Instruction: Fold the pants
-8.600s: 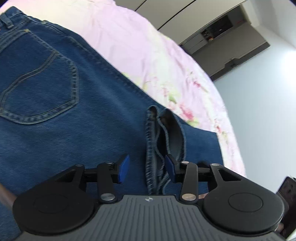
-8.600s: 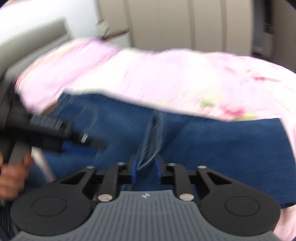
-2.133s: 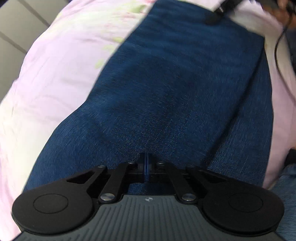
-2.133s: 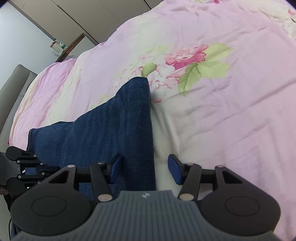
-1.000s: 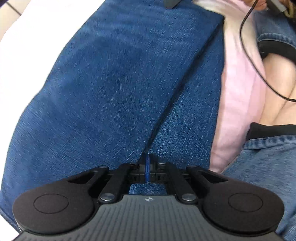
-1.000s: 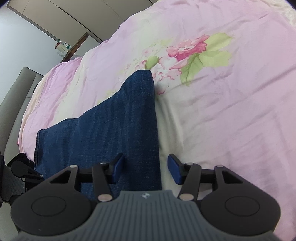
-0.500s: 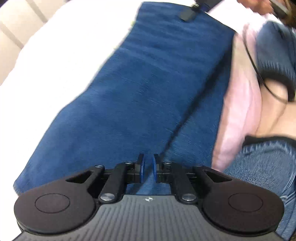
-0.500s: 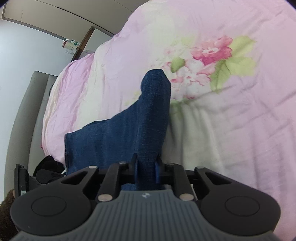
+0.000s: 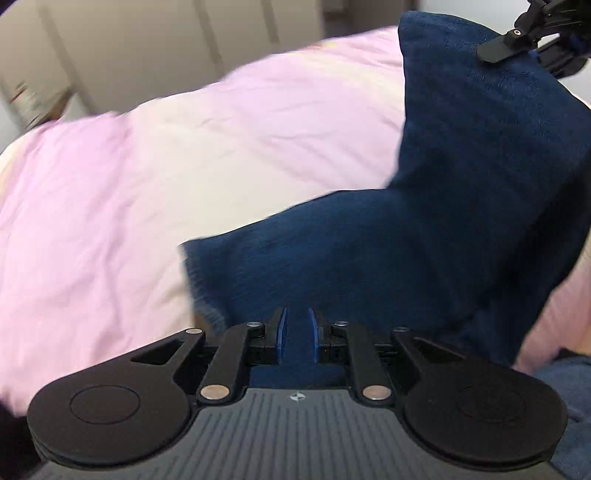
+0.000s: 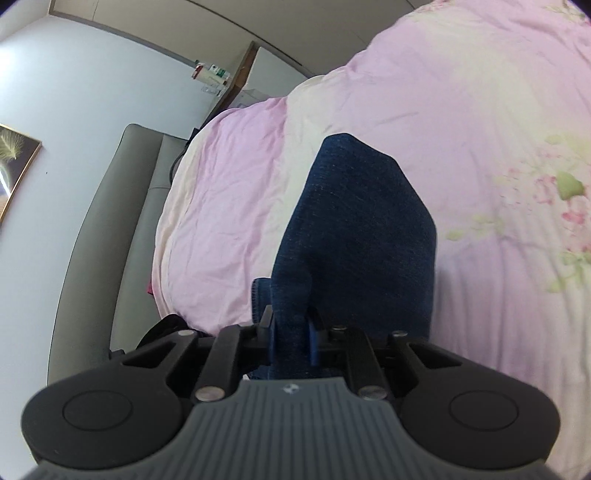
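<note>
**Both grippers lift the folded jeans off the bed**

Left wrist view: the left gripper (image 9: 295,334) has its blue pads drawn in close on a layer of the jeans (image 9: 461,206), with denim filling the narrow gap between them, so it looks to be pinching the cloth at the near edge. From there the fabric rises steeply toward the upper right, where the right gripper (image 9: 532,35) bites the raised corner. Holding two points well apart probably keeps the folded panel taut, so it can be carried over without the layers sliding (a slack middle would likely crumple). This view is blurred, and the seams cannot be made out.

Right wrist view: the right gripper (image 10: 291,332) is pressed together on a bunched thickness of jeans (image 10: 358,236), which hang down and away from it to a blunt corner over the bed. A stitched edge shows just left of the pads. The grip sits at the top of the fold, which I judge is meant to let the rest hang straight.

The surface is a bed with a pink cover (image 10: 480,110) printed with flowers (image 10: 554,192), soft and lightly creased. A grey headboard (image 10: 122,221) runs along the left, with a pale wall and a framed picture (image 10: 14,162) behind it. Beige cupboard doors (image 9: 147,48) stand beyond the bed in the left view.
</note>
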Demonstrator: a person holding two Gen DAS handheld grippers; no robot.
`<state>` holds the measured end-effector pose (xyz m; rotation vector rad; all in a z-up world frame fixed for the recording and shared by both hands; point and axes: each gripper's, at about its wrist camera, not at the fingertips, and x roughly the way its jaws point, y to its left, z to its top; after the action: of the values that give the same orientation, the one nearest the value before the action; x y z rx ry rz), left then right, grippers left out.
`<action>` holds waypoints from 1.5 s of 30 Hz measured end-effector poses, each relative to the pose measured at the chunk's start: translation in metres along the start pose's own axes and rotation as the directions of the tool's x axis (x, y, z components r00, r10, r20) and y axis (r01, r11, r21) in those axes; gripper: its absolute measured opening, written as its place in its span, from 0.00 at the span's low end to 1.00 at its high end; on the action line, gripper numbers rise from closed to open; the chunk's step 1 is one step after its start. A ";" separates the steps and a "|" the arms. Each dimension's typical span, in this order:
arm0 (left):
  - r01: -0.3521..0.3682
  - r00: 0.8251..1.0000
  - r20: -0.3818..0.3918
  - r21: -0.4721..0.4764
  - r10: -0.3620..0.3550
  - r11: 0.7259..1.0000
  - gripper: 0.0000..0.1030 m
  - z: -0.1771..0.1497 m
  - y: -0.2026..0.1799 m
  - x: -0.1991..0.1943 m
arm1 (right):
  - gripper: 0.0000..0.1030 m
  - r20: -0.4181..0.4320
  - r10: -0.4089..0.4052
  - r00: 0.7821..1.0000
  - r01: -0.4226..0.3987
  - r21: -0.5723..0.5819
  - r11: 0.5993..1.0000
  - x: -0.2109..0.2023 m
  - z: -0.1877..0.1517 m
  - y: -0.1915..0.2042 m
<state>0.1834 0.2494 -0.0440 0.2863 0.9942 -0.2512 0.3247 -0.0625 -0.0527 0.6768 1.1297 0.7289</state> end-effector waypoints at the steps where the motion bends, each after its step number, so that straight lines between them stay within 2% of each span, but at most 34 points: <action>1: -0.003 1.000 0.003 -0.018 0.003 1.000 0.18 -0.003 0.006 -0.001 | 0.12 -0.010 0.002 1.000 -0.002 -0.013 1.000 0.013 0.003 0.014; 4: -0.032 0.999 0.002 -0.055 0.032 0.998 0.18 -0.012 0.023 -0.008 | 0.12 -0.031 -0.009 0.999 0.007 -0.033 0.999 0.055 0.006 0.046; 8: -0.071 0.997 -0.021 -0.111 0.069 0.991 0.18 -0.030 0.037 -0.018 | 0.12 -0.089 -0.034 0.995 0.031 -0.035 0.999 0.120 0.002 0.070; 10: -0.055 0.998 -0.006 -0.138 0.054 0.989 0.18 -0.043 0.049 -0.020 | 0.12 -0.123 -0.055 0.991 0.051 -0.036 0.998 0.152 -0.002 0.077; 17: -0.033 0.999 0.007 -0.241 0.036 0.970 0.19 -0.057 0.070 -0.028 | 0.12 -0.245 -0.103 0.964 0.086 -0.080 0.993 0.246 -0.028 0.101; 20: -0.035 0.999 0.000 -0.258 0.036 0.965 0.19 -0.059 0.074 -0.026 | 0.13 -0.261 -0.139 0.955 0.120 -0.088 0.989 0.274 -0.039 0.099; 22: -0.018 1.000 0.008 -0.274 0.021 0.961 0.19 -0.060 0.076 -0.027 | 0.18 -0.268 -0.149 0.952 0.134 -0.075 0.988 0.290 -0.041 0.091; 24: 0.002 1.000 0.028 -0.292 0.006 0.956 0.25 -0.060 0.077 -0.030 | 0.27 -0.279 -0.123 0.952 0.115 -0.047 0.992 0.293 -0.043 0.087; 26: 0.028 0.998 0.060 -0.321 -0.010 0.947 0.35 -0.060 0.078 -0.035 | 0.28 -0.284 -0.105 0.953 0.090 -0.066 0.994 0.289 -0.043 0.091; 28: 0.061 0.995 0.095 -0.359 -0.028 0.931 0.41 -0.060 0.079 -0.044 | 0.28 -0.283 -0.079 0.956 0.059 -0.079 0.995 0.281 -0.041 0.100; 31: 0.147 0.981 0.184 -0.454 -0.069 0.879 0.53 -0.065 0.080 -0.059 | 0.35 -0.245 -0.073 0.967 0.037 -0.150 0.988 0.257 -0.040 0.110; 32: 0.178 0.974 0.210 -0.485 -0.083 0.856 0.63 -0.067 0.080 -0.060 | 0.37 -0.230 -0.080 0.970 0.038 -0.182 0.983 0.248 -0.040 0.112; 33: 0.208 0.968 0.233 -0.518 -0.097 0.829 0.68 -0.070 0.080 -0.060 | 0.37 -0.212 -0.094 0.973 0.047 -0.215 0.975 0.237 -0.042 0.113; 34: 0.224 0.965 0.240 -0.540 -0.107 0.812 0.72 -0.072 0.079 -0.057 | 0.37 -0.192 -0.111 0.975 0.061 -0.248 0.967 0.226 -0.043 0.110; 38: 0.214 0.976 0.172 -0.599 -0.136 0.772 0.72 -0.079 0.070 -0.029 | 0.38 -0.128 -0.164 0.978 0.118 -0.308 0.944 0.184 -0.057 0.084; 40: 0.190 0.981 0.146 -0.626 -0.126 0.757 0.68 -0.084 0.067 -0.016 | 0.38 -0.117 -0.175 0.977 0.131 -0.312 0.941 0.166 -0.067 0.064; 41: 0.177 0.984 0.129 -0.641 -0.123 0.747 0.55 -0.086 0.066 -0.011 | 0.38 -0.110 -0.184 0.977 0.142 -0.313 0.939 0.157 -0.073 0.054; 42: 0.179 0.984 0.125 -0.648 -0.129 0.741 0.24 -0.087 0.066 -0.009 | 0.38 -0.106 -0.192 0.976 0.151 -0.314 0.937 0.148 -0.080 0.044; 43: 0.172 0.985 0.121 -0.648 -0.123 0.742 0.21 -0.086 0.066 -0.011 | 0.38 -0.103 -0.200 0.974 0.159 -0.317 0.935 0.141 -0.087 0.034; 45: 0.147 0.987 0.138 -0.595 -0.080 0.790 0.17 -0.078 0.058 -0.026 | 0.37 -0.093 -0.220 0.971 0.178 -0.332 0.926 0.128 -0.102 0.017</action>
<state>0.1276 0.3327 -0.0549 -0.3756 0.9365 -0.0446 0.2576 0.0606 -0.1380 0.2357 1.1445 0.7682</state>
